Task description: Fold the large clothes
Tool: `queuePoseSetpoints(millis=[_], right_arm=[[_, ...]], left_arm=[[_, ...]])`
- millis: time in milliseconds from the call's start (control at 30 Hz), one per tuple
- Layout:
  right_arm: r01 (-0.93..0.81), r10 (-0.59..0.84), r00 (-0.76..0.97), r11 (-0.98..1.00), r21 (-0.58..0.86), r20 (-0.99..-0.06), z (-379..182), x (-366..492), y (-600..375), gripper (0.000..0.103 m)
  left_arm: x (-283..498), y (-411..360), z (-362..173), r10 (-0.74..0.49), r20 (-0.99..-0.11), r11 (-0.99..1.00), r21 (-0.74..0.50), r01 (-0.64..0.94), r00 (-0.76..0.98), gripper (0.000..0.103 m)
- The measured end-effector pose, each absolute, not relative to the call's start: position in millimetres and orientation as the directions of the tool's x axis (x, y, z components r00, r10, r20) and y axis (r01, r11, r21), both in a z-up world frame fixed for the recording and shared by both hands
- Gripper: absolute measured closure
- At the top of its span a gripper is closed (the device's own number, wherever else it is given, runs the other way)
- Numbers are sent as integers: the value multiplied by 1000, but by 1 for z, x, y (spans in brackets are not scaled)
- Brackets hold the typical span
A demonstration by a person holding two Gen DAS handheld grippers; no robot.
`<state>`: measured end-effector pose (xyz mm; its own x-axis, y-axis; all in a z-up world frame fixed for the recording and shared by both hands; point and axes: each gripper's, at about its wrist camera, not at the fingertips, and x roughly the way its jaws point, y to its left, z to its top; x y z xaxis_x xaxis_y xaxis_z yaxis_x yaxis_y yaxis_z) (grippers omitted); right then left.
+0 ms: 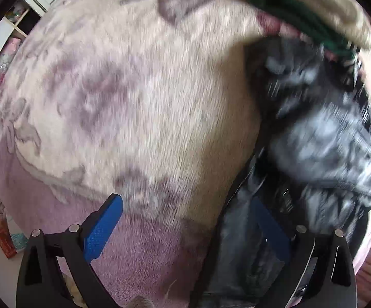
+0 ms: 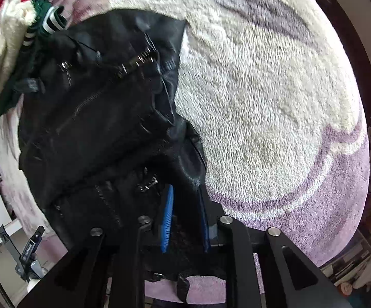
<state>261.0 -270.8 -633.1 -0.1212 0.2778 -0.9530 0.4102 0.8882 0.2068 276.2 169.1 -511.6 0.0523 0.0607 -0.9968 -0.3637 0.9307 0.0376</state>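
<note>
A black leather jacket [image 2: 103,118] with metal zippers lies crumpled on a fluffy cream and purple rug [image 2: 262,97]. My right gripper [image 2: 185,192] is shut on the jacket's edge, its blue pads pinching the leather. In the left wrist view the jacket [image 1: 321,138] is blurred at the right. My left gripper [image 1: 188,205] is open; its left blue pad [image 1: 103,228] is over the rug [image 1: 134,102] and its right pad [image 1: 272,228] is against the jacket's fabric.
A cream and green knit garment [image 2: 13,41] lies at the rug's far side beside the jacket, also in the left wrist view [image 1: 301,7]. White cabinets [image 1: 0,51] stand at the left. Boxes and papers [image 2: 352,261] sit off the rug's right edge.
</note>
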Motion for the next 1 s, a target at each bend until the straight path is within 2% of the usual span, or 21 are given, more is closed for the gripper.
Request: queuePoseSetpoints(millis=[33,67,233,367,467,500,567,633,800,900,1000], right_arm=[[410,283,-98,885,220,-954,-626,270,-272,51],[407,289,-81,883,233,-954,-623,280,-270,49],[331,290,-13,904,270,-957,-634,375,-248,49],[245,288,-10,929,277,-958,-665,443,-219,49],[193,229,-48,957,215,-972,-694,471,-207,50],[172,191,-60,969,179,-980,-705,478,-203,51],[122,81,-27,989,77,-996,-714,490,-198,59],[101,7,20,995,9,-1000,-715,499,-196,60],[140,36,-29,990,31,-999,-721,520,-201,59],[169,105,-23,981,100,-994,-692,519,-214,59],[205,181,-9,963,176,-983,-646,478,-238,58]], left_arm=[[293,167,-503,61,-995,933,30,-359,75,0],[313,162,-497,65,-993,937,27,-348,100,0],[451,129,-520,154,-976,966,115,-232,156,0],[514,101,-573,309,-946,950,301,-88,101,0],[522,106,-612,321,-946,947,318,-56,55,0],[518,107,-614,305,-950,951,300,-73,62,0],[516,113,-613,267,-962,960,261,-104,59,0],[513,118,-614,232,-971,966,222,-130,62,0],[519,118,-612,255,-965,962,246,-123,66,0],[512,112,-590,316,-943,946,305,-106,107,0],[486,100,-546,310,-934,949,293,-115,178,0]])
